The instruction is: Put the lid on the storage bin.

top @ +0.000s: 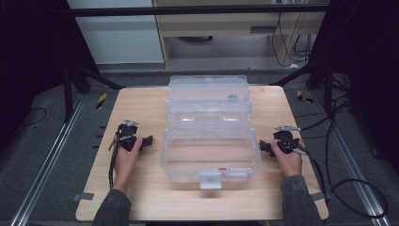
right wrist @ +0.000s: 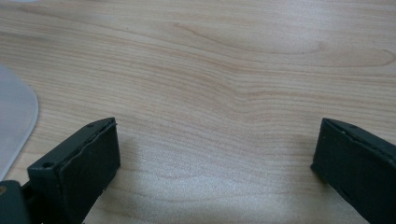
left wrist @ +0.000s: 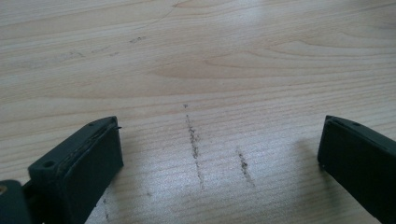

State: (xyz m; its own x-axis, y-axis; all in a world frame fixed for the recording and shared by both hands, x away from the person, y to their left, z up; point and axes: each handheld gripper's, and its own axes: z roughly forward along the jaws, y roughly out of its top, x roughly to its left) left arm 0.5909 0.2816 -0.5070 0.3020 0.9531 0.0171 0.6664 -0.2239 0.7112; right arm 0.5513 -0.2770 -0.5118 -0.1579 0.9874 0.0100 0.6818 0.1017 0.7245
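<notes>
High view: tongs [top: 149, 140] flank box [top: 210, 129]

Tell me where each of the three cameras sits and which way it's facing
High view: above the person's side, looking forward and down on the wooden table, the clear plastic box, both forearms, left gripper and right gripper.
Left gripper view: rides the left gripper, looking down at scuffed tabletop between open jaws.
Right gripper view: rides the right gripper, facing tabletop, box edge at left.
Shared: all see the table.
</notes>
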